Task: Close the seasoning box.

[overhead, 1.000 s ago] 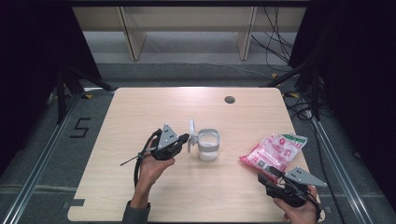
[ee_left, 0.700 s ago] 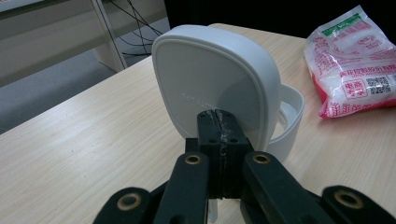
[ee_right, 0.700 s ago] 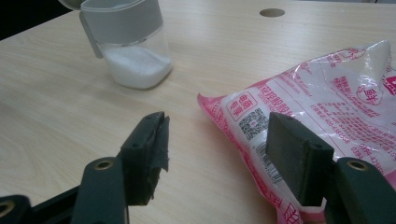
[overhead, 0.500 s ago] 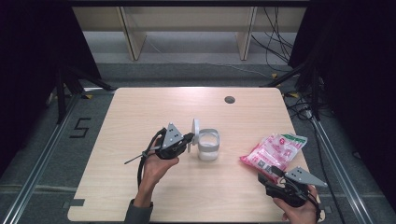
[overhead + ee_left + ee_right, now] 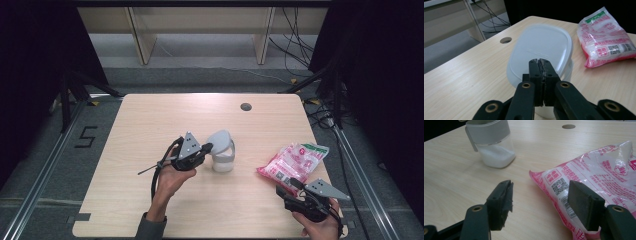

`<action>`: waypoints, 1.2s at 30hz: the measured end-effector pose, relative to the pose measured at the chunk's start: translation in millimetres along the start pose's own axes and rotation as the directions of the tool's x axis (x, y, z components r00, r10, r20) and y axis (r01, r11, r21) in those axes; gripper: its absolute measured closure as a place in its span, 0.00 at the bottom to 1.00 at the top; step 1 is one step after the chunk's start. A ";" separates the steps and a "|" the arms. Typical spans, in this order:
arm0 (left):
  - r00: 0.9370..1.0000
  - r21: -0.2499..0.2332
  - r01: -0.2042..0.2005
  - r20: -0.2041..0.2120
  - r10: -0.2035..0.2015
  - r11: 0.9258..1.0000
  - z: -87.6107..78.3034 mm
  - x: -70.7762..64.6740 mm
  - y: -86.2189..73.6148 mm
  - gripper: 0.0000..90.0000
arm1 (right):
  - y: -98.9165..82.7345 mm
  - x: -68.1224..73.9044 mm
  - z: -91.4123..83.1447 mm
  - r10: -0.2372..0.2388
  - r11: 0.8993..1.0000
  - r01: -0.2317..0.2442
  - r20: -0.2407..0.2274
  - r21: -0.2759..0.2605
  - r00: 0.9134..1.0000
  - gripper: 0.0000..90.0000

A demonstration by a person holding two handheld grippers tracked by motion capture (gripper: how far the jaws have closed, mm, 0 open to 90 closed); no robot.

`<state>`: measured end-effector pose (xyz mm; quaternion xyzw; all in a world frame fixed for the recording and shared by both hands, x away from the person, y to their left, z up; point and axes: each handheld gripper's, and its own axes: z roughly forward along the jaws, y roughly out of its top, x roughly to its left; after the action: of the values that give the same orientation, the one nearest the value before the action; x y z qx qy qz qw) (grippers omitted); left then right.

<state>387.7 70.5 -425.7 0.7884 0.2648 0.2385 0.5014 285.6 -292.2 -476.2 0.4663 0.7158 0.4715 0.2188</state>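
Note:
A clear container (image 5: 223, 162) holding white powder stands mid-table, its grey-white hinged lid (image 5: 220, 140) tilted low over the mouth. My left gripper (image 5: 207, 147) is shut, and its tips (image 5: 540, 61) rest against the near part of the lid (image 5: 541, 45). A pink and white bag (image 5: 293, 162) lies at the right. My right gripper (image 5: 288, 187) sits by the bag's near corner. Its jaws have just been opening and stand open (image 5: 541, 185), with the bag's corner (image 5: 564, 187) lying loose between them. The container (image 5: 495, 150) stands beyond them to the left.
A round cable hole (image 5: 245, 106) sits near the table's far edge. Beyond the table are wooden shelf legs (image 5: 140, 37) and loose cables (image 5: 295, 35) on the floor. A metal rail (image 5: 45, 175) runs along the left side.
The lid has swung from upright down over the container. My left gripper moved right with it. The right gripper kept its place.

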 end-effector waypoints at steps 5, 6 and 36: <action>0.996 -0.033 0.031 0.088 -0.028 0.999 -4.7 -3.5 -0.4 0.85 | 0.0 3.4 -2.3 0.041 0.999 -0.041 -0.004 0.008 0.999 0.41; 0.995 -0.034 0.031 0.100 -0.027 0.999 -6.2 -4.4 -0.7 0.78 | 0.1 1.4 -1.3 0.009 1.000 -0.009 -0.001 -0.003 1.000 0.41; 0.991 0.008 0.127 0.031 -0.127 0.992 -22.4 -49.1 -57.5 0.27 | 0.7 0.3 -8.3 0.009 1.000 -0.009 -0.029 0.005 1.000 0.41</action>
<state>326.4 73.7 -475.2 0.7750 0.3074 0.1930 0.5173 279.5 -295.7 -471.7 0.4632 0.7180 0.4773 0.2052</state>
